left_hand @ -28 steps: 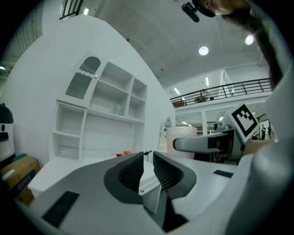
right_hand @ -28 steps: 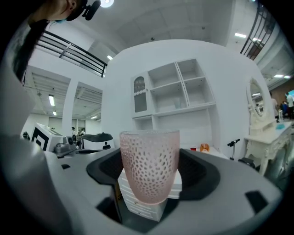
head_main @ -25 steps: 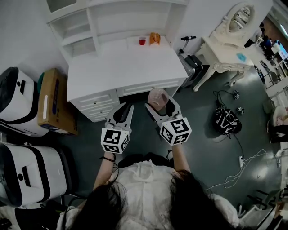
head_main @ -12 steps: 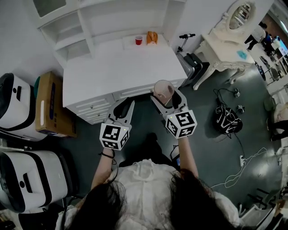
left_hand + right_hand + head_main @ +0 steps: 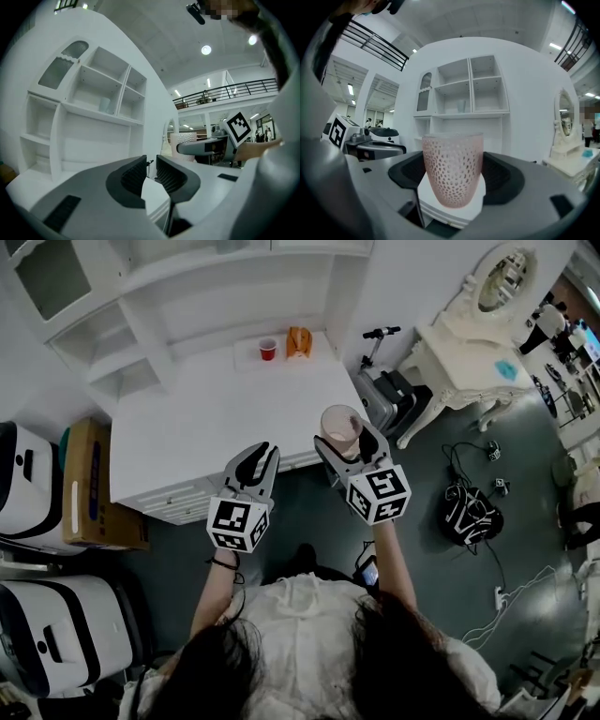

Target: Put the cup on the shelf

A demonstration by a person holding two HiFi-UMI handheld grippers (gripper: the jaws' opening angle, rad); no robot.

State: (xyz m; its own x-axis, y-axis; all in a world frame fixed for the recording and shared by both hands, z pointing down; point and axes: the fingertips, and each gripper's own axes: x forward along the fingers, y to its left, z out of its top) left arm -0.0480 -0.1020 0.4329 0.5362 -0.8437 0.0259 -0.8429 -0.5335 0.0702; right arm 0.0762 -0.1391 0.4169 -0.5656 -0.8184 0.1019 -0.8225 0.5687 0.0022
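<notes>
Both forearms reach forward from the person's body, grippers side by side, marker cubes toward the person.

Right gripper (image 5: 345,439) sits a little further ahead than the left. Its jaws are clamped on the sides of the cup (image 5: 339,421) – pink, dimpled glass, upright, mouth up. From the head view the cup lies over the front edge of the white desk (image 5: 206,418), near its right corner.

Left gripper (image 5: 255,456) has its tips over the same front edge. Its jaws are drawn nearly together, leaving only a thin slit with nothing in it.

The shelf (image 5: 234,287) rises at the back of the desk, well apart from the cup, its compartments open-fronted. In the right gripper view it stands straight ahead – above the cup's rim.

The desk top between the grippers and the shelf is bare, but for a small red cup (image 5: 268,349) and an orange item (image 5: 298,341) at the back. A dressing table (image 5: 459,348) stands off to the right.
</notes>
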